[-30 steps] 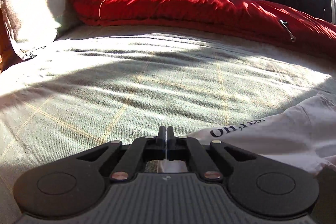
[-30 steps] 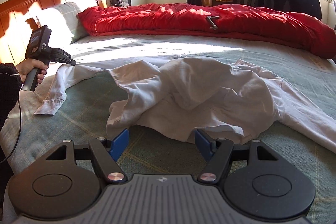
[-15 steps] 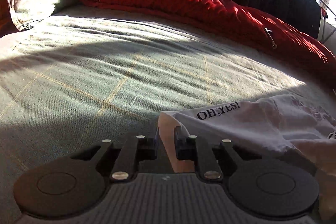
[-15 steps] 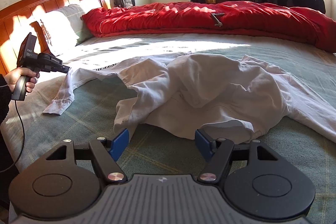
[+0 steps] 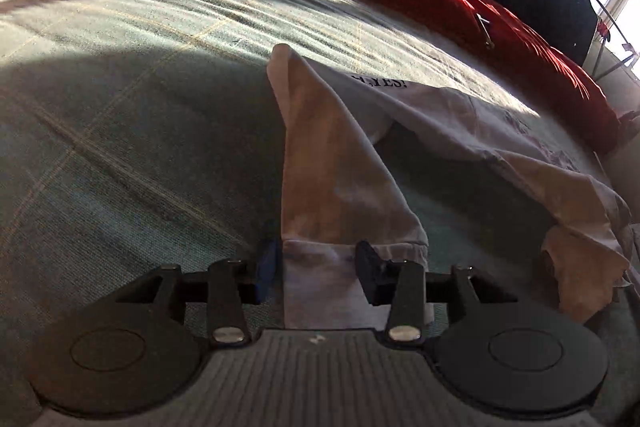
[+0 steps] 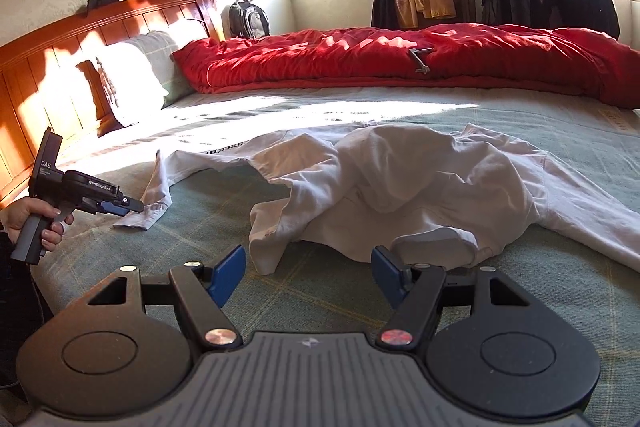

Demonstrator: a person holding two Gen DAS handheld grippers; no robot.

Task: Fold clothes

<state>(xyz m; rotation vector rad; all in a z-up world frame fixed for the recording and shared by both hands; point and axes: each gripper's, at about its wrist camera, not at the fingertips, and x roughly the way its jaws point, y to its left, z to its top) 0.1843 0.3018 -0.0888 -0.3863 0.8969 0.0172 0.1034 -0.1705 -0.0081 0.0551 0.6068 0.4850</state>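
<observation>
On the bed [image 6: 320, 299], the left gripper [image 5: 316, 263] is opening around the sleeve [image 5: 332, 187]; the right gripper [image 6: 308, 267] hangs open, empty. Released crooked, the sleeve may bunch.

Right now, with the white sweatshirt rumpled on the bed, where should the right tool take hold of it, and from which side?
Probably the bunched hem edge of the white sweatshirt, which faces the right tool. Come in low from the near side: that edge stands up off the bed sheet as a rounded fold, so the open fingers could straddle it. The flat sleeves offer less to pinch.
</observation>
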